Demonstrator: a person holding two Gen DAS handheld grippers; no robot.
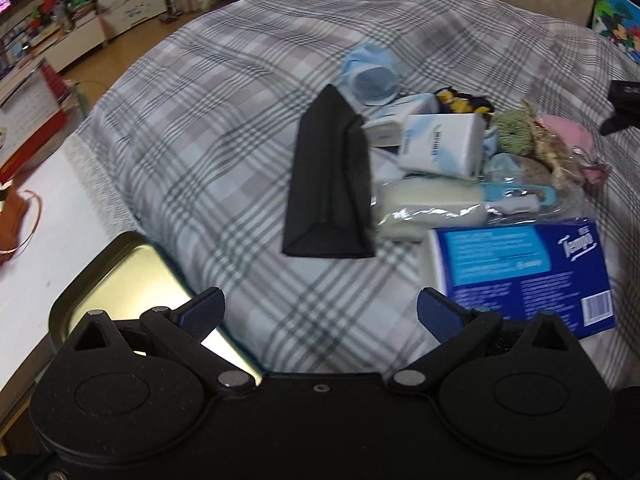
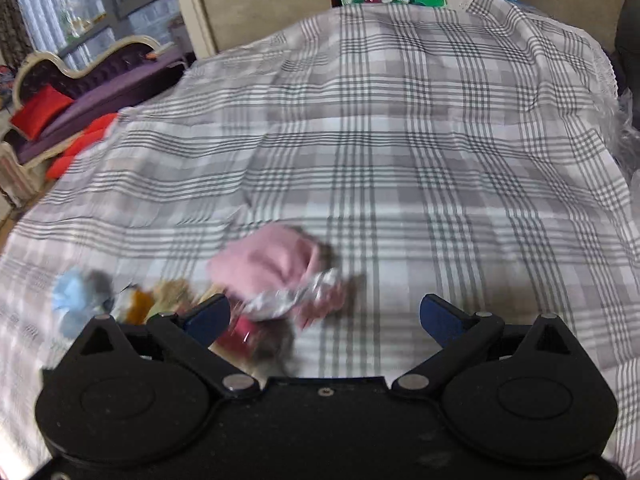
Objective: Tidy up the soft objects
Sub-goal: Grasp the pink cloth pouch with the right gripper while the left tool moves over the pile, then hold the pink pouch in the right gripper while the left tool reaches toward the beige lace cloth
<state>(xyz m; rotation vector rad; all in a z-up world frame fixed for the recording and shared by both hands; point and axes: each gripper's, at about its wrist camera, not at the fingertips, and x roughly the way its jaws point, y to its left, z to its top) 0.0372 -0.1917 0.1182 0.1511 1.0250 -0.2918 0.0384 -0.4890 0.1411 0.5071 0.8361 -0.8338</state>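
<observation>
Blue tissue pack on the bed reads "Tempo", upside down, barcode at its corner. White packs carry blue print, too blurred to read. Nothing else legible.

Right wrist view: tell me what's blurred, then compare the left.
Right wrist view: the pink cloth and foil wrapper near the open jaws smear with motion blur; the plaid sheet bends with fisheye. Left wrist view: sharper, the black pouch slightly soft, glare on the tin.
</observation>
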